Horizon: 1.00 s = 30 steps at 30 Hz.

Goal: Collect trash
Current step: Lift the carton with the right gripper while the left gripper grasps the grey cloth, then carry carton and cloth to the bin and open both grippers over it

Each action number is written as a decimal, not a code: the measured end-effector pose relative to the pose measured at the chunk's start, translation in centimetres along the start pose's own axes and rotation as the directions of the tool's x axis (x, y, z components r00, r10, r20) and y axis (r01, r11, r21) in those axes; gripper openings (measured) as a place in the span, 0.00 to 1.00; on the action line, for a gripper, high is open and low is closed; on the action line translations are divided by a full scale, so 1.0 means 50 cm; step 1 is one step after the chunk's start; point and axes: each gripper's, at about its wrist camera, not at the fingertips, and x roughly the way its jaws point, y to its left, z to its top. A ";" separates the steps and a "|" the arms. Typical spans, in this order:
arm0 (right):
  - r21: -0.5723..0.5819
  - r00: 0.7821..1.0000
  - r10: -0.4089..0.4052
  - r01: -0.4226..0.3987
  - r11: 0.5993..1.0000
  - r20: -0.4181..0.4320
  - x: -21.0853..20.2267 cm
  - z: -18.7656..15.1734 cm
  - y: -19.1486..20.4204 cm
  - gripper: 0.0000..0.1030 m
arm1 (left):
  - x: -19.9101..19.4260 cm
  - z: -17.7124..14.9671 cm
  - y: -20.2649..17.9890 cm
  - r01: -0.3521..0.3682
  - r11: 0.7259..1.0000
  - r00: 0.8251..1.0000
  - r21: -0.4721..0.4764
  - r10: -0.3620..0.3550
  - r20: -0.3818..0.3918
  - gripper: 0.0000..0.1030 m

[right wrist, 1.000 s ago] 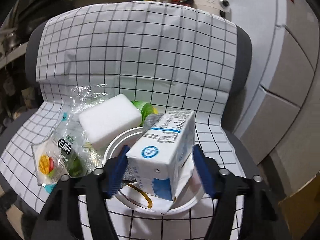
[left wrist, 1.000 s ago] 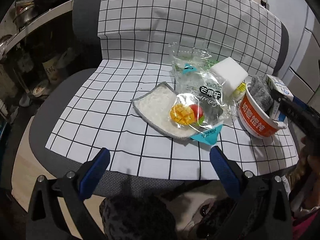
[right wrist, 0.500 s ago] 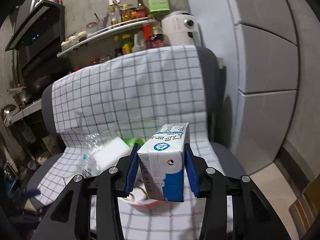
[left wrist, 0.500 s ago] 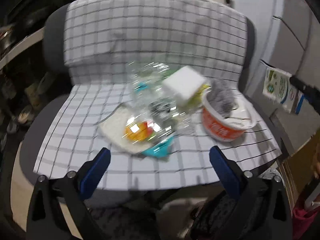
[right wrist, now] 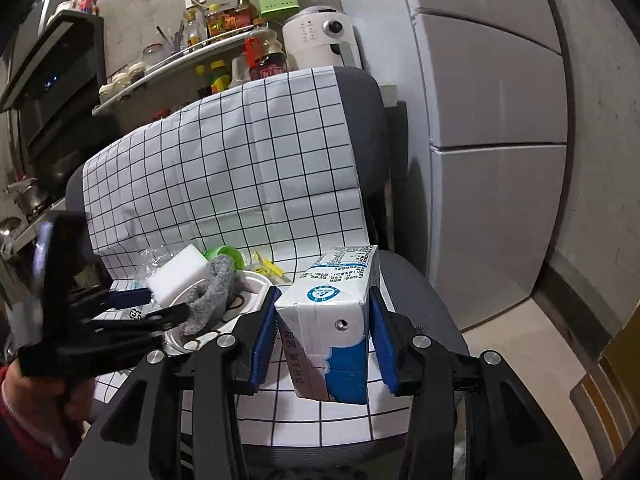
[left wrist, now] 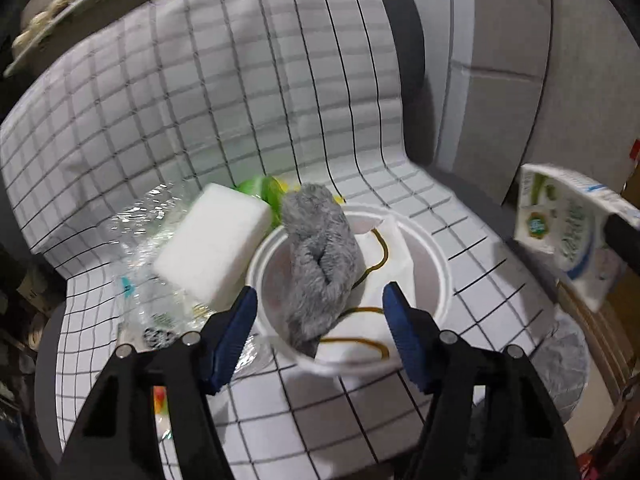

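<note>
At lower centre, the right gripper (right wrist: 323,332) held a milk carton (right wrist: 328,320) clamped, lifted clear for binning. The left gripper (left wrist: 318,330) was closing around the grey cloth (left wrist: 320,256) in the noodle bowl (left wrist: 436,256), not yet gripping; it needed to pinch squarely

Rag (left wrist: 320,256) in bowl (left wrist: 436,256), sponge (left wrist: 212,248) just left (wrappers (left wrist: 148,240) beyond), carton (right wrist: 336,316) off to right.

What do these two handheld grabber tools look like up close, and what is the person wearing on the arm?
Both are alike: the left gripper and the right gripper each have two black angular plastic arms joined with round silver bolts, and each ends in flat blue pads. No cables or markings show. In the right wrist view, a red sleeve with a pale cuff shows behind the left tool.
</note>
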 end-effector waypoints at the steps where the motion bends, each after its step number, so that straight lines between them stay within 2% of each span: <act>1: 0.003 1.000 0.002 -0.002 1.000 -0.006 0.004 -0.002 -0.001 0.43 | 0.010 0.001 -0.002 -0.001 1.000 1.000 0.005 0.001 -0.011 0.61; 4: 0.018 1.000 0.009 -0.009 1.000 -0.020 0.015 -0.008 -0.012 0.43 | 0.043 0.010 -0.010 -0.027 0.999 0.999 0.033 0.028 -0.038 0.46; 6: 0.022 1.000 0.010 -0.010 1.000 -0.018 0.017 -0.008 -0.017 0.43 | 0.052 0.016 -0.007 -0.042 0.999 0.998 0.034 0.043 -0.040 0.18; 7: 0.022 1.000 0.009 -0.008 1.000 -0.014 0.016 -0.007 -0.018 0.43 | 0.050 0.021 -0.004 -0.036 0.999 0.999 0.029 0.037 -0.031 0.13; 10: 0.019 1.000 0.009 -0.009 1.000 -0.005 0.016 -0.001 -0.019 0.43 | 0.012 0.046 0.019 -0.011 1.000 0.998 -0.014 0.012 0.062 0.10; 14: 0.014 1.000 0.017 -0.017 1.000 0.001 0.016 0.003 -0.010 0.43 | -0.067 0.081 0.062 0.023 0.996 0.980 -0.084 -0.006 0.199 0.09; 19: 0.004 1.000 0.022 -0.022 1.000 0.008 0.011 0.006 0.006 0.43 | -0.139 0.087 0.114 0.041 0.985 0.956 -0.167 0.010 0.294 0.09; 25: -0.012 0.999 0.020 -0.020 1.000 0.034 -0.024 0.015 0.023 0.43 | -0.252 0.060 0.178 0.064 0.962 0.899 -0.265 0.060 0.435 0.09; 28: -0.018 0.999 0.008 -0.008 1.000 0.051 -0.056 0.017 0.027 0.43 | -0.306 0.044 0.164 0.118 0.962 0.884 -0.245 0.011 0.467 0.09; 30: -0.009 0.999 0.000 0.001 1.000 0.052 -0.078 0.014 0.022 0.43 | -0.331 0.027 0.135 0.156 0.968 0.876 -0.199 -0.043 0.480 0.09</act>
